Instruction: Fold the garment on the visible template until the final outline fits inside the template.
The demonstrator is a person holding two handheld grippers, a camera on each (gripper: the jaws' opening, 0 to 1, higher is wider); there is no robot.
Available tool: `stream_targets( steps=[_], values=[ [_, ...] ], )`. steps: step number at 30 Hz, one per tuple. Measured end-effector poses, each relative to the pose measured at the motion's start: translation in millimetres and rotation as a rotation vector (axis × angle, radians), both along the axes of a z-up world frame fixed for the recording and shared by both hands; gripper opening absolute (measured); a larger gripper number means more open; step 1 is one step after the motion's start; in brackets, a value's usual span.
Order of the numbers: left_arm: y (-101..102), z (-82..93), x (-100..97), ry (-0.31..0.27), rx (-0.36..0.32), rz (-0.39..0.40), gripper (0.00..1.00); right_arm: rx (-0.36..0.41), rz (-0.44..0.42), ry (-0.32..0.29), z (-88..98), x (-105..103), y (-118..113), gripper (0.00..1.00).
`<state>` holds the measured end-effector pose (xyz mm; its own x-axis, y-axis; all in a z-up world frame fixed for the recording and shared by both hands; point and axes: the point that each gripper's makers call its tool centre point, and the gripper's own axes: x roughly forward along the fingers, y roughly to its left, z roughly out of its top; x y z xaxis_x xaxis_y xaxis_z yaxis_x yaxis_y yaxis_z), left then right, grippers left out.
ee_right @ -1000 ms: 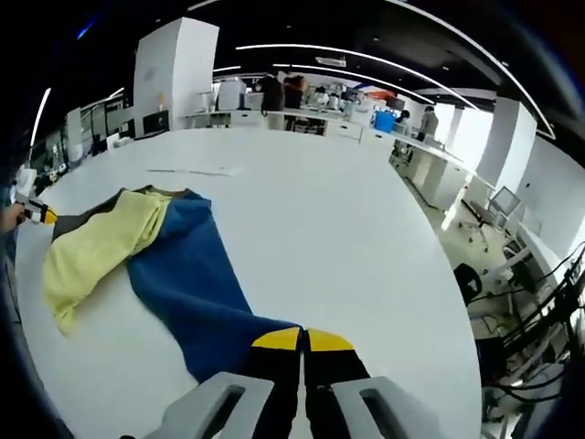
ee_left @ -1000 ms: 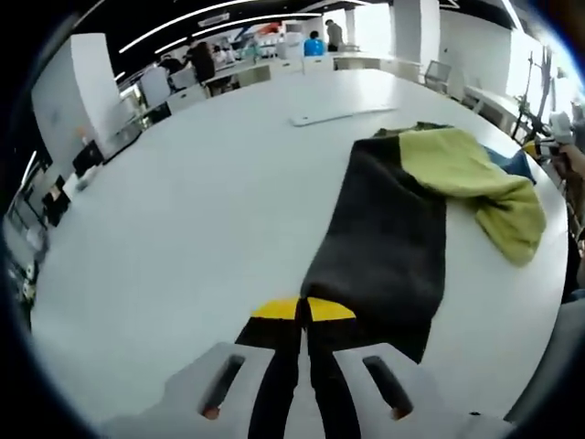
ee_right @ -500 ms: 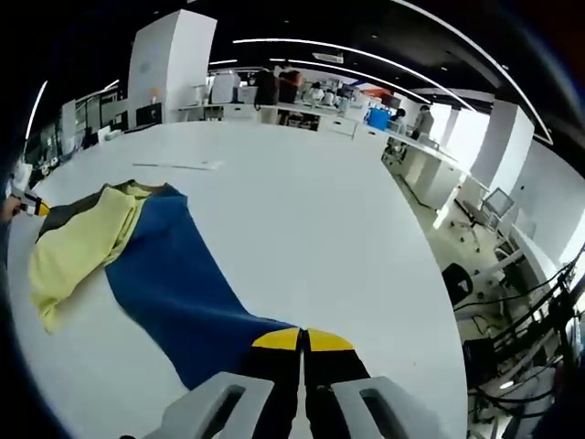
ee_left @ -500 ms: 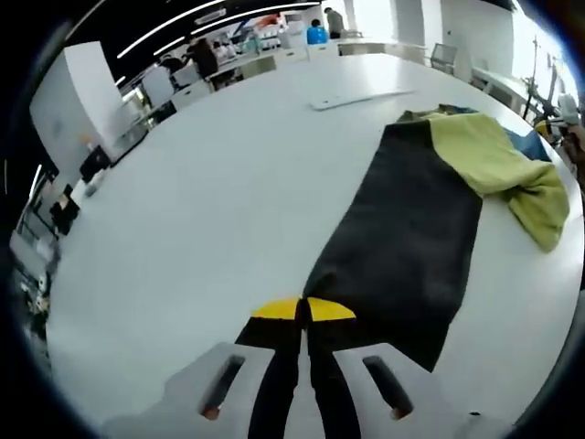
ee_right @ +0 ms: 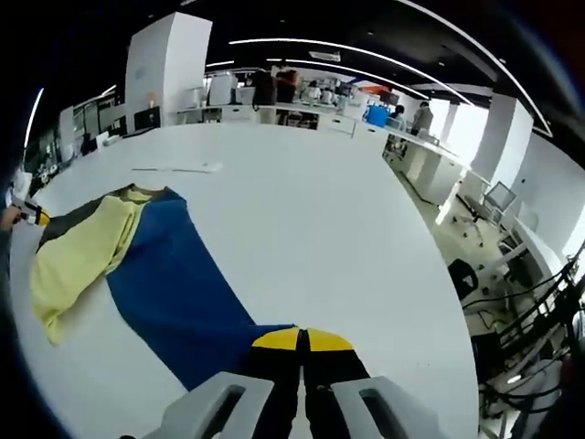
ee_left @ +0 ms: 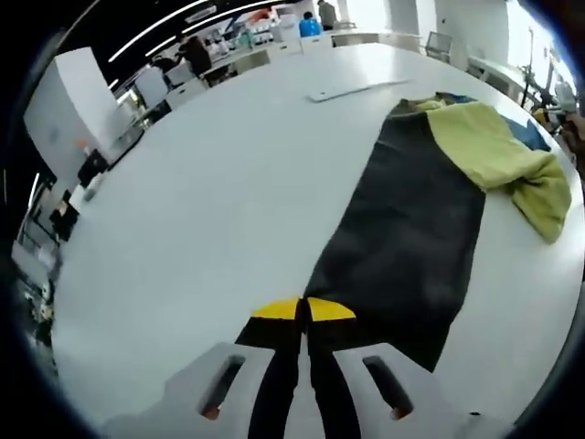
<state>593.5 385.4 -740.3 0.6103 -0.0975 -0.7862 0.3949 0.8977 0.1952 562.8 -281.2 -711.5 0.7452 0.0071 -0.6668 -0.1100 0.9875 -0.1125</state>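
Left gripper view: left gripper (ee_left: 303, 309) clenched on 1 garment (ee_left: 411, 229); right gripper (ee_right: 303, 339) likewise

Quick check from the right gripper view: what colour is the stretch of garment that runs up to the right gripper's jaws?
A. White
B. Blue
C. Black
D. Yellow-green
B: in the right gripper view the blue panel of the garment leads straight to the shut tips of the right gripper, while the yellow-green part lies bunched farther off.

Open-plan office: desk rows (ee_right: 302, 117), monitors (ee_right: 505, 198), ceiling strip lights (ee_right: 366, 57).
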Motion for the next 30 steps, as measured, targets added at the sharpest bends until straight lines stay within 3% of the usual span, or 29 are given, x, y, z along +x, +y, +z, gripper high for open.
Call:
stream_targets(
  steps=[6,10,11,14,17,30],
  values=[
    [2.7,0.1,-5.1,0.0,-0.003,0.005,0.0,0.029,-0.015,-0.012,5.0,0.3,-0.8,0.0],
    [2.8,1.0,-7.5,0.0,-0.005,0.009,0.0,0.048,-0.01,0.026,0.1,-8.0,2.8,0.21],
    [2.4,1.5,-7.8,-0.001,-0.006,0.01,0.0,0.049,-0.006,0.033,-1.8,-10.3,3.4,0.22],
    [1.9,2.0,-8.4,-0.002,-0.002,0.008,0.0,0.043,0.004,0.067,-9.6,-15.8,3.3,0.21],
    [1.1,2.1,-9.4,-0.001,0.005,0.004,0.0,0.044,-0.001,0.086,-15.7,-18.6,2.6,0.26],
    [3.0,-0.4,-16.6,0.006,0.025,-0.003,0.0,0.126,-0.052,0.162,-41.8,-29.7,4.1,0.19]
  ],
)
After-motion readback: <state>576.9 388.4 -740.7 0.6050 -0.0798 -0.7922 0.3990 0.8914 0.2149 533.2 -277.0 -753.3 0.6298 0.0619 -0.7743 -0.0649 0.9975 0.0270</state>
